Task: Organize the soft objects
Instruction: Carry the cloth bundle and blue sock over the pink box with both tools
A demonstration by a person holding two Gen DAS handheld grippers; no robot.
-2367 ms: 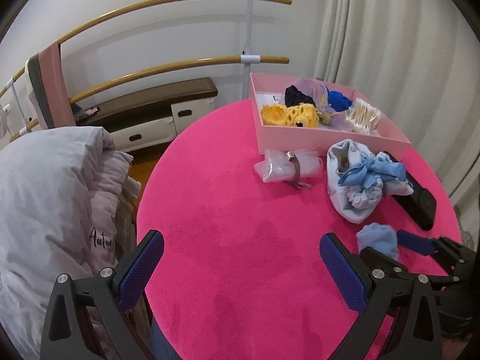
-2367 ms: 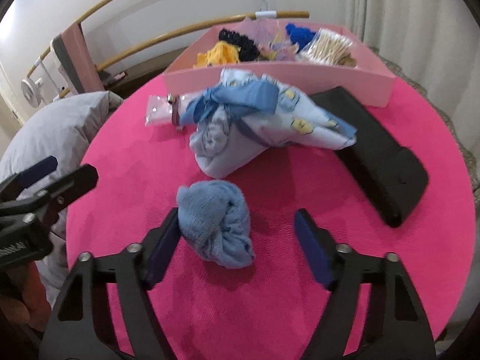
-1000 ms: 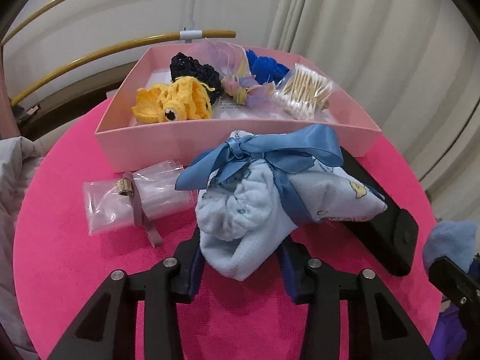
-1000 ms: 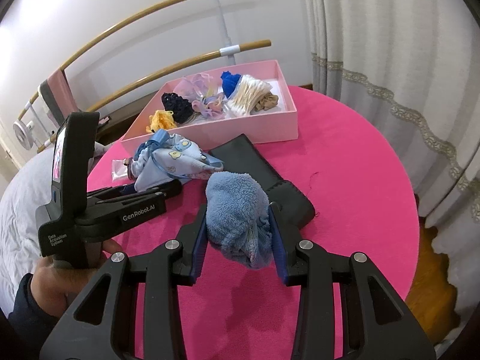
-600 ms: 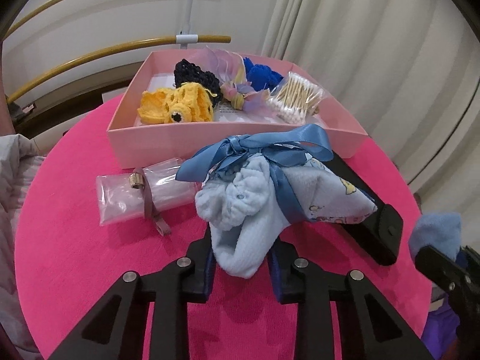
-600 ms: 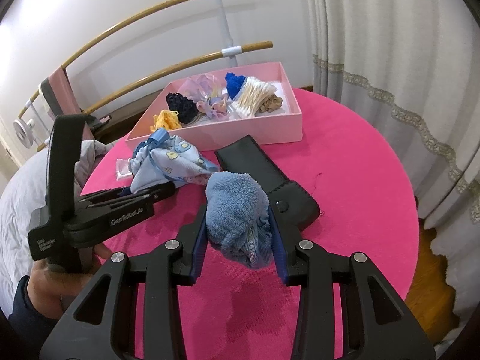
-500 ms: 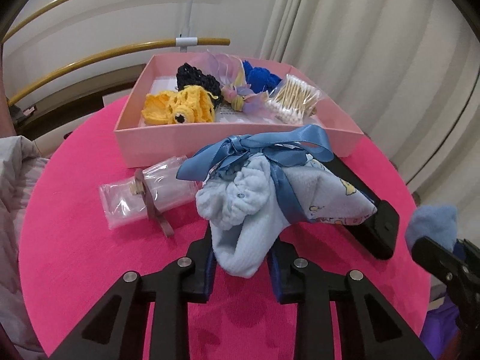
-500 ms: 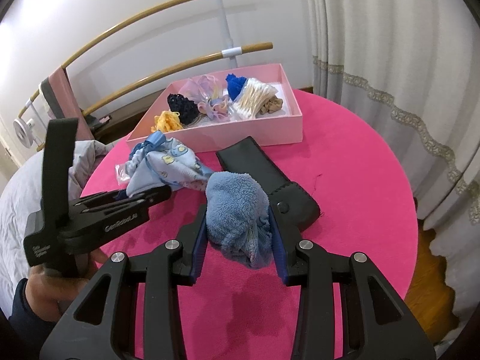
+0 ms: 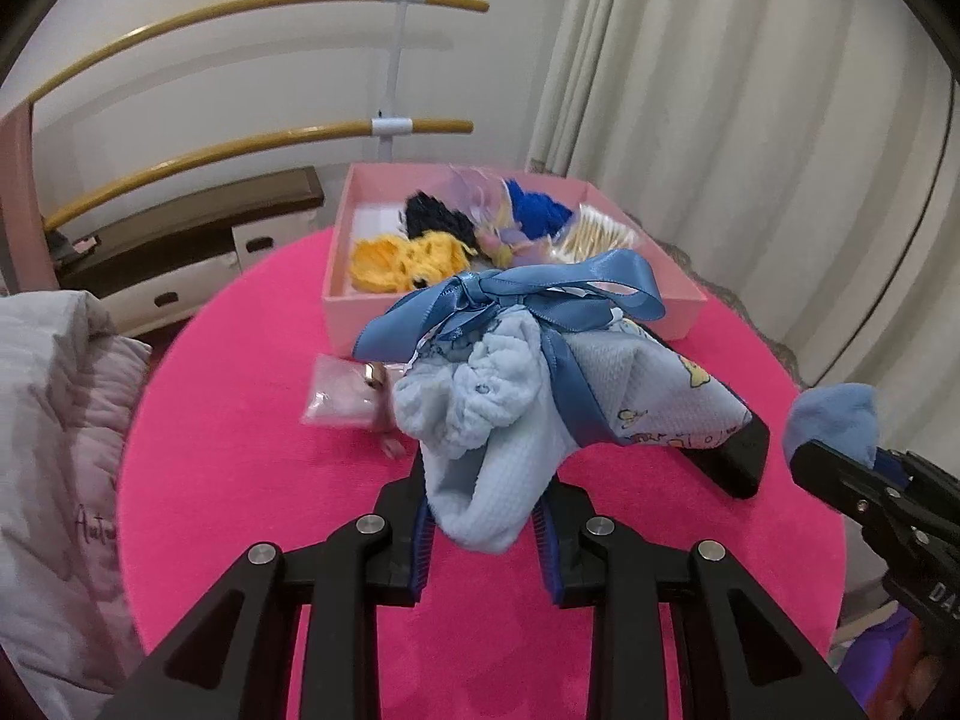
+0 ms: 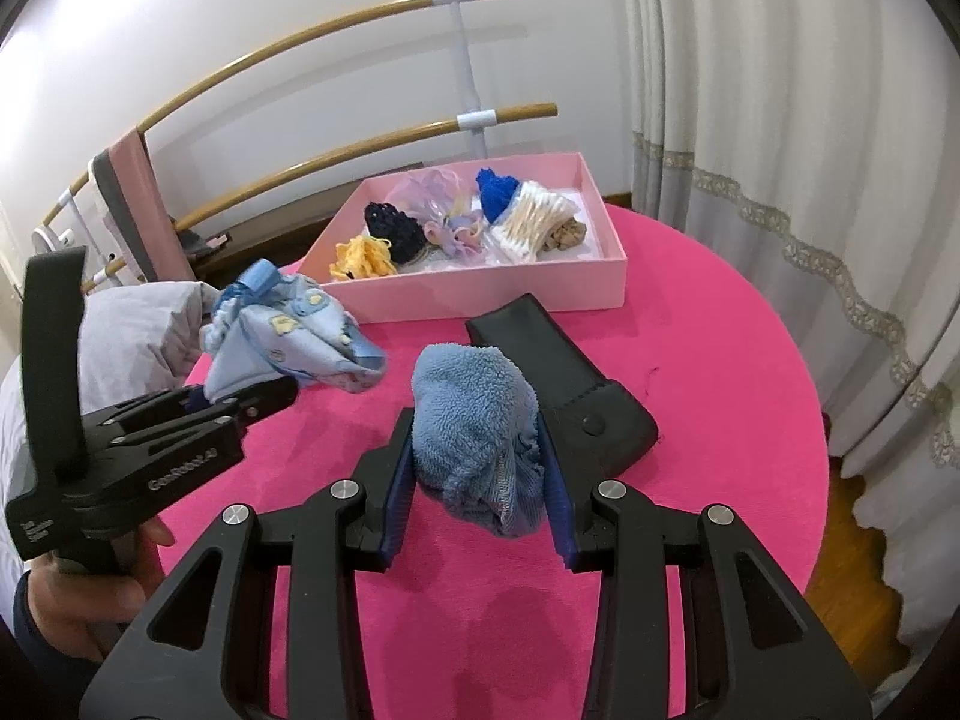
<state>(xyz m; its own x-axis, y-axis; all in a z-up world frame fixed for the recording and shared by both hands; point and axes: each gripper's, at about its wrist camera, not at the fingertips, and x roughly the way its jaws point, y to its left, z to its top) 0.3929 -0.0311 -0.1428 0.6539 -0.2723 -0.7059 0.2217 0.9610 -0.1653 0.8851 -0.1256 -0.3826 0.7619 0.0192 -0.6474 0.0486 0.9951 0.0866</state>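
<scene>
My left gripper [image 9: 483, 516] is shut on a pale blue cloth bundle [image 9: 498, 420] tied with a blue satin ribbon [image 9: 516, 300], held above the pink round table [image 9: 240, 450]. The bundle also shows in the right wrist view [image 10: 288, 336], lifted off the table. My right gripper [image 10: 477, 480] is shut on a blue fluffy towel [image 10: 474, 414], held above the table. The towel shows at the right edge of the left wrist view [image 9: 834, 414]. A pink box [image 10: 498, 294] at the table's far side holds several small soft items.
A black case [image 10: 564, 372] lies on the table in front of the box. A clear packet with a ring [image 9: 354, 390] lies left of centre. A grey quilt [image 9: 48, 420] is at the left. Curtains [image 10: 780, 120] hang on the right, wooden rails [image 10: 336, 24] behind.
My left gripper closed on the ribboned bundle and has lifted it off the table. My right gripper closed on the towel, raised it and now holds it steady.
</scene>
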